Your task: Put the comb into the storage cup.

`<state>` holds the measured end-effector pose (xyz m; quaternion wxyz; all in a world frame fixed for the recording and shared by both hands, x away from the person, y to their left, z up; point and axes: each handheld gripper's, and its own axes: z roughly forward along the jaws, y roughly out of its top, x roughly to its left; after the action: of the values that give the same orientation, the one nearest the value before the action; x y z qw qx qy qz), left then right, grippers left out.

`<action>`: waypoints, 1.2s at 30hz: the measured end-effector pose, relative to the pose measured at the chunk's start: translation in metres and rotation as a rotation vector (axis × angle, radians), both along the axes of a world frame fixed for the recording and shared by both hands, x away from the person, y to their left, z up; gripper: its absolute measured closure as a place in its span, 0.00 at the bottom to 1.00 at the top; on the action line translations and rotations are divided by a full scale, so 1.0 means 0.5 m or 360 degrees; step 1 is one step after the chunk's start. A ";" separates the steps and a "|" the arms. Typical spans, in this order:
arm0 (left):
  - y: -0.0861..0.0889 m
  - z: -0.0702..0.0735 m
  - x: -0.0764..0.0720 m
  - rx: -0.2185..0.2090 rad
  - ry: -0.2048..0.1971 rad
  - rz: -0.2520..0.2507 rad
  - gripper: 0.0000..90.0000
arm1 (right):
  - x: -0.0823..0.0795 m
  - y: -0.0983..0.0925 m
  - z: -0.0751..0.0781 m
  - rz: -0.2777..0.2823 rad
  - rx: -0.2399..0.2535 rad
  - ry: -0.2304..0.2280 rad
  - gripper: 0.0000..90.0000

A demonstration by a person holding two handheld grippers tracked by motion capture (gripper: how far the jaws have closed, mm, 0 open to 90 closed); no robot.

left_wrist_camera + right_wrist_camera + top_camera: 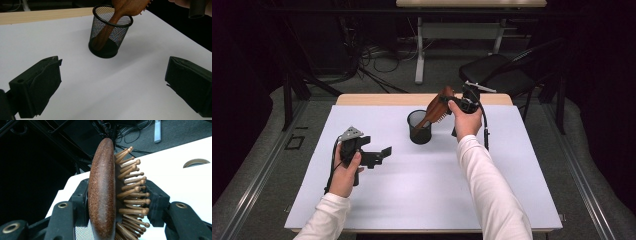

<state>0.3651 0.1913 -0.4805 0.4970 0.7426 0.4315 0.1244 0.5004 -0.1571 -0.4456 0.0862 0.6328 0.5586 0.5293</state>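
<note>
Between the jaws of our right hand-held gripper (447,101) sits the head of a wooden brush (110,192). In the right gripper view one black jaw presses the smooth brown back of the head and the other meets the tips of the wooden bristles, so the jaws are nearly closed and clamped on the brush.

Below and to the left of that hand-held gripper, in the high view, the brush slants down into a black mesh cup (419,127). Its handle rests inside the cup, and its head sticks out above the rim, tilted toward the right hand (466,120). The left gripper view shows the handle leaning against the cup's inner wall, with its lower end near the bottom.

Our left hand-held gripper (379,155) hovers low over the white counter (422,185), well apart from the cup, which stands ahead of it. Its two jaws are spread wide, and we see bare counter between them. The left hand (346,172) wraps around its body.
</note>
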 end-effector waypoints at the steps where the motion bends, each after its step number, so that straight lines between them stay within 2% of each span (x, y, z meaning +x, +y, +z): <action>1: 0.000 0.000 0.000 0.0000 -0.0001 0.0000 0.01 | 0.000 0.000 0.000 0.0006 0.0007 0.0002 0.51; 10: 0.000 0.000 0.000 -0.0001 -0.0001 0.0003 0.01 | 0.001 -0.004 0.000 0.0003 0.0025 0.0017 0.51; 20: 0.000 0.000 0.000 -0.0004 0.0001 0.0004 0.01 | 0.001 -0.009 0.005 -0.0006 0.0022 -0.0046 0.48; 23: 0.000 0.000 0.000 -0.0003 0.0001 0.0003 0.01 | 0.000 -0.010 0.006 0.0003 0.0029 -0.0033 0.47; 26: 0.000 0.000 0.000 -0.0005 0.0002 0.0002 0.01 | 0.001 -0.009 0.004 0.0007 -0.0002 -0.0025 0.42; 36: -0.001 -0.001 0.000 -0.0005 0.0005 0.0003 0.01 | 0.002 -0.007 0.006 -0.0015 -0.0077 -0.0080 0.21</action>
<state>0.3653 0.1910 -0.4809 0.4973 0.7416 0.4331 0.1231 0.5012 -0.1606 -0.4425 0.1181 0.6195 0.5659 0.5310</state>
